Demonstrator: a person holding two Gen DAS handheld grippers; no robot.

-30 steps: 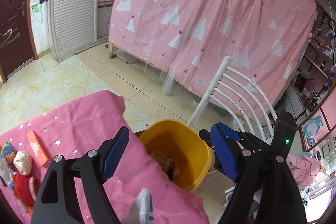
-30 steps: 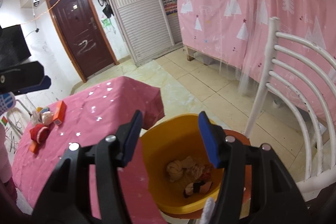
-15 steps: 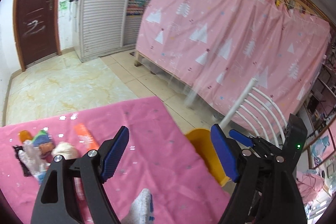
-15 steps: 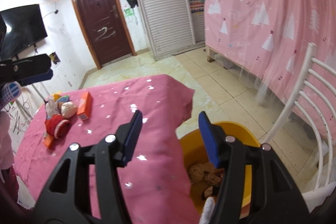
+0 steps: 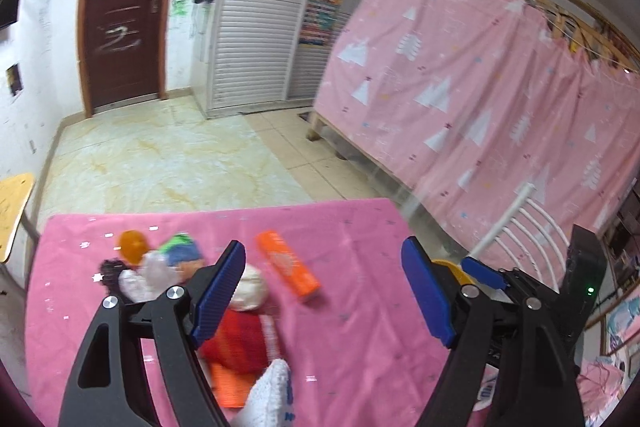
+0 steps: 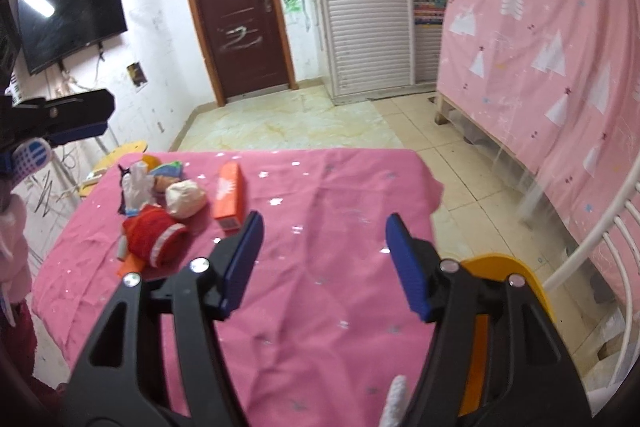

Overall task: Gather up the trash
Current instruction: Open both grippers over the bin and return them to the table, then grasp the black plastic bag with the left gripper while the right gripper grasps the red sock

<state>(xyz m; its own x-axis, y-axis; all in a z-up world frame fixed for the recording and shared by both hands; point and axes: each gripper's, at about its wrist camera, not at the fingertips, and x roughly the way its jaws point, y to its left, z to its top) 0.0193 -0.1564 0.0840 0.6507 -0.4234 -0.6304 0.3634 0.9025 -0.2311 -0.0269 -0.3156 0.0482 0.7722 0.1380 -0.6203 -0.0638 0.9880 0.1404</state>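
Note:
A heap of trash lies on the pink tablecloth (image 5: pixel 344 311): an orange box (image 5: pixel 287 268) (image 6: pixel 229 195), a white crumpled wad (image 5: pixel 252 291) (image 6: pixel 185 197), a red wrapper (image 5: pixel 236 341) (image 6: pixel 154 235), a green-blue packet (image 5: pixel 182 250) and an orange ball (image 5: pixel 133 246). My left gripper (image 5: pixel 324 295) hangs open over the cloth, its left finger above the wad. My right gripper (image 6: pixel 322 265) is above bare cloth to the right of the heap; its jaws are opening with nothing between them. The yellow bin (image 6: pixel 508 269) sits beyond the table's right edge.
A white slatted chair (image 6: pixel 592 243) stands by the bin, with a pink curtained bunk bed (image 5: pixel 472 79) behind. Tiled floor (image 5: pixel 168 159) stretches to a brown door (image 6: pixel 240 23). A television (image 6: pixel 68 15) hangs on the left wall. My left gripper shows at far left in the right wrist view.
Both grippers have swung left from above the yellow bin to over the pink table, and the trash heap has come into view. The right gripper's jaws have widened slightly.

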